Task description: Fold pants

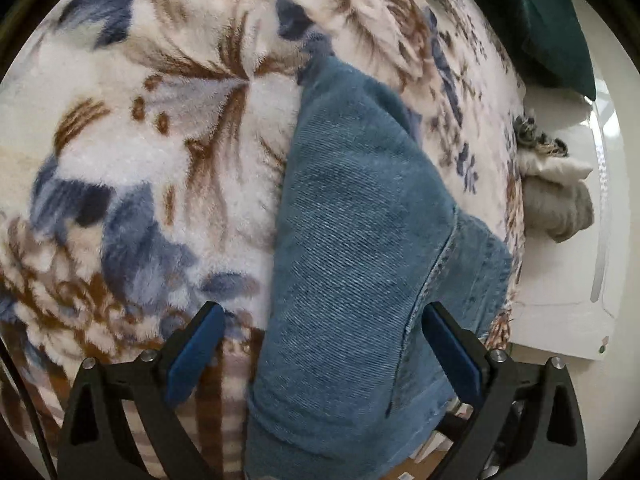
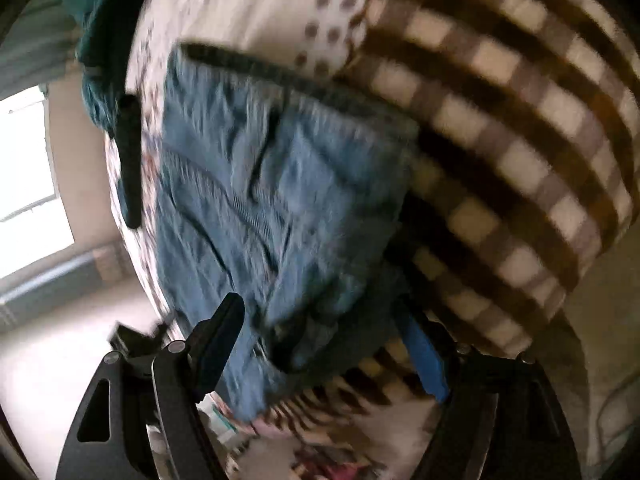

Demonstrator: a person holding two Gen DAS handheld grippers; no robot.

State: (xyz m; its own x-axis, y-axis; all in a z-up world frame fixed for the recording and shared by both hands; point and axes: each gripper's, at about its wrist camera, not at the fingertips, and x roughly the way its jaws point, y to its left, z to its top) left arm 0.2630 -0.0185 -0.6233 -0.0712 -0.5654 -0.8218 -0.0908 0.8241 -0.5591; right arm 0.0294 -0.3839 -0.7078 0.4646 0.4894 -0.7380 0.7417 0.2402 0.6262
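Note:
Blue denim pants (image 1: pixel 352 240) lie on a floral fleece blanket (image 1: pixel 140 140), one leg running from between my fingers up toward the top centre. My left gripper (image 1: pixel 320 340) is open, its blue-padded fingers (image 1: pixel 196 348) spread on either side of the leg, not pinching it. In the right wrist view, which is blurred, the waist end of the pants (image 2: pixel 272 200) lies bunched on the blanket. My right gripper (image 2: pixel 324 340) is open, with the denim edge between its spread fingers.
A brown and cream checked blanket border (image 2: pixel 500 140) lies to the right of the pants. Dark green fabric (image 1: pixel 548 20) and a grey and white cloth bundle (image 1: pixel 560 200) sit past the bed's right edge. A bright window (image 2: pixel 28 180) is at the left.

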